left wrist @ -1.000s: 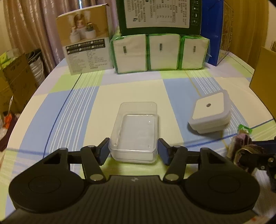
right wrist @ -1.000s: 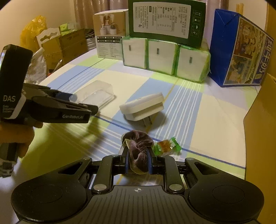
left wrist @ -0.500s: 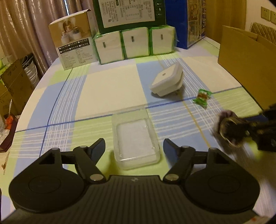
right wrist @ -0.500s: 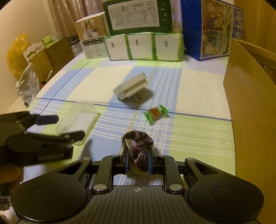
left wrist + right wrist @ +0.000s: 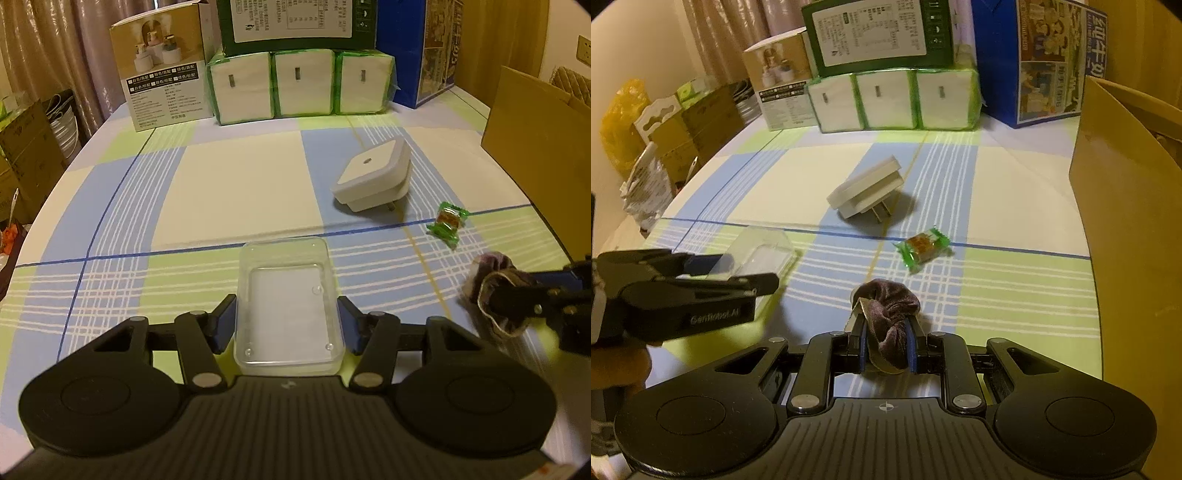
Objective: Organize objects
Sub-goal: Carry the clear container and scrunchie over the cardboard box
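Checked tablecloth [image 5: 240,192] covers the table. Cardboard box [image 5: 1126,206] stands at the right edge; tissue packs [image 5: 301,83] with cartons stacked at the back. White plug-in night light [image 5: 373,179] lies tilted mid-table, prongs toward the candy. Clear plastic container [image 5: 288,306] sits on the cloth, open side up, between the fingers of the left gripper [image 5: 287,325]; jaws wide, pads just beside its walls, contact unclear. Right gripper [image 5: 886,343] is clamped narrow on a dark velvet scrunchie [image 5: 890,310], right of the container. Green-wrapped candy [image 5: 925,246] lies near the night light.
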A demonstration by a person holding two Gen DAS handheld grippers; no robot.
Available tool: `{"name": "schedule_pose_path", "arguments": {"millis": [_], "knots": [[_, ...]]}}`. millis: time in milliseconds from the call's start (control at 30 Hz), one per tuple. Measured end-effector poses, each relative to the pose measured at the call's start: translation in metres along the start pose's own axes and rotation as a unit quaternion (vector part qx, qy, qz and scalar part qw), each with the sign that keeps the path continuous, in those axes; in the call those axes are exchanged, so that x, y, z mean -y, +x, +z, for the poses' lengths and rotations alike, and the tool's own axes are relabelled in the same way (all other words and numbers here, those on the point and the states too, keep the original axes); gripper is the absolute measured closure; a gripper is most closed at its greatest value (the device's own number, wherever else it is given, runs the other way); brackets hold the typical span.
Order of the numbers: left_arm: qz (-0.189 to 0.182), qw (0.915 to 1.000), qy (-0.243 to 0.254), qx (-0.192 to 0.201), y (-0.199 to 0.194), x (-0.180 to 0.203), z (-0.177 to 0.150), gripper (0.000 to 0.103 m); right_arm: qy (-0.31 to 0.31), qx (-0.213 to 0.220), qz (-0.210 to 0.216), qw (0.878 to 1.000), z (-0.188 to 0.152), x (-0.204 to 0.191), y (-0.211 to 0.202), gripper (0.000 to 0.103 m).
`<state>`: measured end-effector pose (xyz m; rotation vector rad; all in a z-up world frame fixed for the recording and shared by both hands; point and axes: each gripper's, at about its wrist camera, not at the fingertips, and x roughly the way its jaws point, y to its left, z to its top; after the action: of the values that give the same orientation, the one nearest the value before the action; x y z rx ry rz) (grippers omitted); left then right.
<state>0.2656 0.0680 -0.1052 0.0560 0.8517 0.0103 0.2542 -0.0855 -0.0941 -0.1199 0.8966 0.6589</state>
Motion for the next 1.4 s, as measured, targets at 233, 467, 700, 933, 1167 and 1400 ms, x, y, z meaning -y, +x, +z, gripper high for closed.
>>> {"name": "schedule_pose_path", "arguments": {"millis": [233,467,700,933,1167,1400], "knots": [[-0.004,1.0000,0.003,0.000,-0.016,0.017,-0.009,0.051,-0.030,0.005,-0.028,0.999,-0.006,-0.003,-0.001,0.086],[-0.031,0.9992,-0.020,0.018,-0.076,0.039,-0.010,0.051,0.005,0.022,-0.035,0.999,-0.025,0.001,-0.051,0.086],[-0.061,0.9971,-0.034,0.030,-0.147,0.069,-0.020,0.052,0.038,0.050,-0.041,0.997,-0.049,0.003,-0.134,0.086],[-0.079,0.9955,-0.010,0.051,-0.212,0.112,-0.030,0.051,0.056,0.086,-0.070,0.992,-0.069,0.018,-0.208,0.086],[-0.098,0.9931,0.016,0.063,-0.251,0.157,-0.033,0.051,0.066,0.100,-0.102,0.988,-0.094,0.038,-0.258,0.086],[-0.118,0.9906,0.034,0.060,-0.261,0.193,-0.037,0.051,0.082,0.108,-0.122,0.983,-0.113,0.061,-0.286,0.086]]}}
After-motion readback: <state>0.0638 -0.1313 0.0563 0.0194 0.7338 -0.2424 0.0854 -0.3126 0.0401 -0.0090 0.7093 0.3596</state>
